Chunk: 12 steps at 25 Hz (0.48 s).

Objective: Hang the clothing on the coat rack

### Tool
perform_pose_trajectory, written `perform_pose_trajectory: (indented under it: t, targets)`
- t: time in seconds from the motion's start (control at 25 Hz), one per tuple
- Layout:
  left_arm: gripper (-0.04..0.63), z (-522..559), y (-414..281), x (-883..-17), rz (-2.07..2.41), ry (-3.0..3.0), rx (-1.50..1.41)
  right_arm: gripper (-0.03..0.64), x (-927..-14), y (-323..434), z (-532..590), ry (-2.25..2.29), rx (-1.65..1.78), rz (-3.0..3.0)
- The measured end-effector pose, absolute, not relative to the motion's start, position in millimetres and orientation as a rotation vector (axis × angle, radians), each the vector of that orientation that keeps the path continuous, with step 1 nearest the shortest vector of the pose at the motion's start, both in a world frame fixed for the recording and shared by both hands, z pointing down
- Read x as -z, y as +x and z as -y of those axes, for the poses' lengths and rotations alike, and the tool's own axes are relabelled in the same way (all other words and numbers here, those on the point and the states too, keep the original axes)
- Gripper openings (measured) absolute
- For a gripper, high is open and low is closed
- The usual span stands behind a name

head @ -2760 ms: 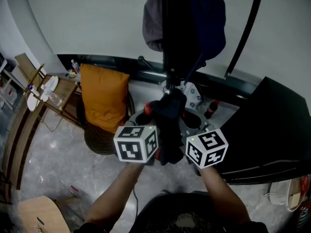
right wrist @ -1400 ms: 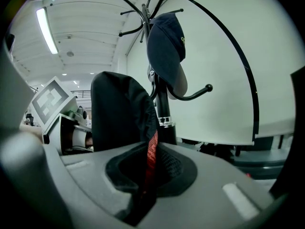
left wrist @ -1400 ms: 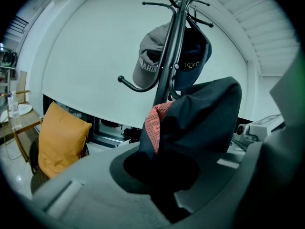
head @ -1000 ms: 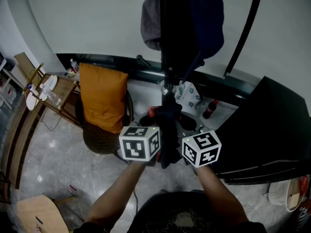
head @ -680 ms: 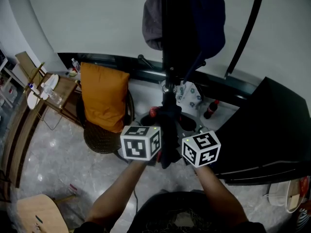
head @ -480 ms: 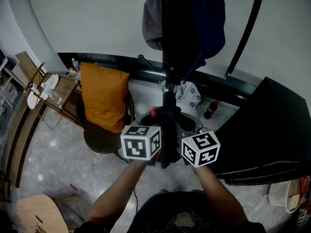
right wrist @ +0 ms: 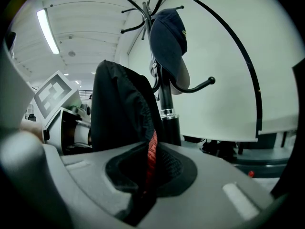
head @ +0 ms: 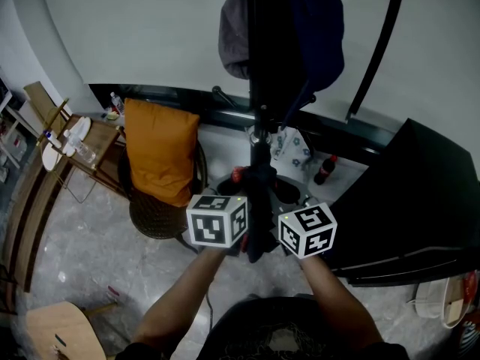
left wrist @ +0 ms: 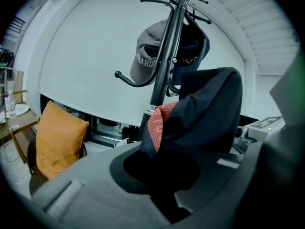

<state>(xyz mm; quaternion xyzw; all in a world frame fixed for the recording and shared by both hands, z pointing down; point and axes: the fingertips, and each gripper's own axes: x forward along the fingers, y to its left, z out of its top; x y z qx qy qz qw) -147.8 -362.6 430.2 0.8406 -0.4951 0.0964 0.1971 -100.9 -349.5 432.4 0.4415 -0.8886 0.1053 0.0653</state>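
Note:
A dark navy garment (head: pixel 259 201) with a red mesh lining (left wrist: pixel 156 125) is bunched between my two grippers, just in front of the black coat rack pole (head: pixel 259 103). My left gripper (left wrist: pixel 162 173) is shut on the cloth from the left, its marker cube (head: pixel 217 220) towards me. My right gripper (right wrist: pixel 147 173) is shut on the same garment (right wrist: pixel 119 106) from the right, under its cube (head: pixel 307 229). A grey cap (left wrist: pixel 143 56) and a navy cap (right wrist: pixel 167 35) hang on the rack's upper hooks. The cloth hides the fingertips.
An orange cushion (head: pixel 160 148) leans in a wicker chair to the left of the rack. A black table (head: pixel 420 201) stands at the right. A curved black bar (head: pixel 375 51) rises at the back right. A dark bottle (head: pixel 324 169) stands by the rack's base, a wooden chair (head: pixel 64 332) near left.
Since the earliest frame the two grippers have drawn slightly closer together and the garment bunch has narrowed. Over the last second nothing has visibly moved.

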Motion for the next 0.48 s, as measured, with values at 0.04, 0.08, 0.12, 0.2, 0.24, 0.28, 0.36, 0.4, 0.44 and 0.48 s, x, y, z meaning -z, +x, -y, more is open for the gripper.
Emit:
perform_pose_trajectory:
  t: [0.04, 0.08, 0.12, 0.2, 0.24, 0.28, 0.36, 0.4, 0.44, 0.48]
  targets:
    - [0.028, 362.3, -147.9, -430.4, 1.385, 2.353, -0.269, 0.035, -432.4, -100.9, 349.3, 1.334, -0.318, 2.682]
    - [0.028, 362.1, -148.0, -430.4, 1.383, 2.354, -0.269, 0.035, -432.3, -100.8, 349.1, 1.337, -0.319, 2.681]
    - [0.028, 361.8, -148.0, -430.2, 1.38, 2.355, -0.269, 0.035, -432.0, -100.6, 348.8, 1.34, -0.319, 2.681]
    - [0.028, 360.9, -148.1, -430.0, 1.377, 2.361, -0.277, 0.037, -431.5, -100.5, 348.1, 1.344, -0.318, 2.679]
    - [0.028, 360.5, -148.4, -430.1, 1.378, 2.365, -0.283, 0.037, -431.5, -100.6, 347.8, 1.345, -0.317, 2.679]
    - [0.028, 360.1, -148.6, -430.2, 1.379, 2.369, -0.29, 0.038, -431.6, -100.8, 347.4, 1.345, -0.317, 2.677]
    - [0.028, 359.1, -148.6, -430.7, 1.383, 2.374, -0.302, 0.04, -431.8, -101.1, 346.3, 1.342, -0.315, 2.673]
    - [0.028, 358.5, -148.4, -431.0, 1.384, 2.377, -0.308, 0.04, -432.1, -101.4, 345.5, 1.338, -0.314, 2.671]
    - [0.028, 357.7, -148.5, -431.6, 1.385, 2.38, -0.315, 0.04, -432.5, -101.9, 344.4, 1.335, -0.313, 2.668]
    - [0.029, 356.9, -148.9, -432.2, 1.387, 2.381, -0.321, 0.04, -433.1, -102.3, 343.4, 1.333, -0.313, 2.666]
